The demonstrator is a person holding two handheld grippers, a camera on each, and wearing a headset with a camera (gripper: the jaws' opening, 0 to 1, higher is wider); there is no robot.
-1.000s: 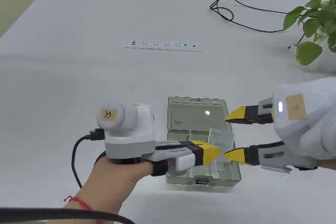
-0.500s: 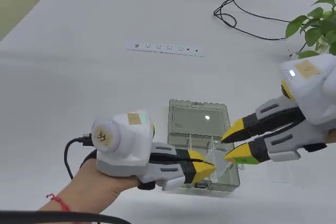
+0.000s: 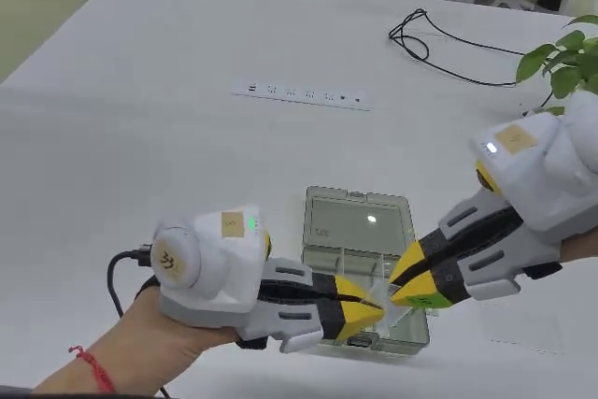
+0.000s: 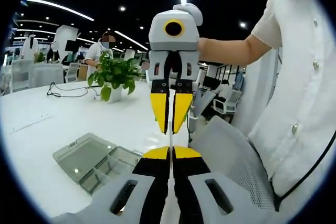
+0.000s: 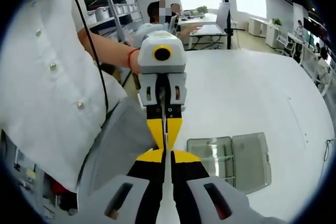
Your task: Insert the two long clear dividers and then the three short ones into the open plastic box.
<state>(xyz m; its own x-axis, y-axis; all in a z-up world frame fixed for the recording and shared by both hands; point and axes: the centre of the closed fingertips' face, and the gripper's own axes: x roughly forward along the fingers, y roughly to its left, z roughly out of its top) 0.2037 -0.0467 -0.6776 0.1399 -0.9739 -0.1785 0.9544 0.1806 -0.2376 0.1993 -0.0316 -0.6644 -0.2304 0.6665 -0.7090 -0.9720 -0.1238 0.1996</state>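
Note:
The open clear plastic box [image 3: 360,221] lies on the white table, lid flat behind the base [image 3: 374,347]; clear partitions show inside the base. My left gripper [image 3: 372,308] and right gripper [image 3: 397,289] meet tip to tip just above the base's front right. In the left gripper view my own left gripper [image 4: 170,150] is shut on a thin clear divider [image 4: 170,139] seen edge-on, and the right gripper [image 4: 170,127] pinches its other end. The right gripper view shows the right gripper [image 5: 167,154] shut, facing the left gripper [image 5: 166,142], with the box [image 5: 236,161] below.
A white power strip [image 3: 304,95] lies farther back on the table. A black cable [image 3: 439,39] coils at the far right, next to a potted plant [image 3: 561,63]. The person's white shirt [image 4: 299,93] is close behind the grippers.
The right gripper's jaws have gone from open to shut, and it has tilted down and moved left until its tips meet the left gripper's above the box. The head camera has shifted slightly.

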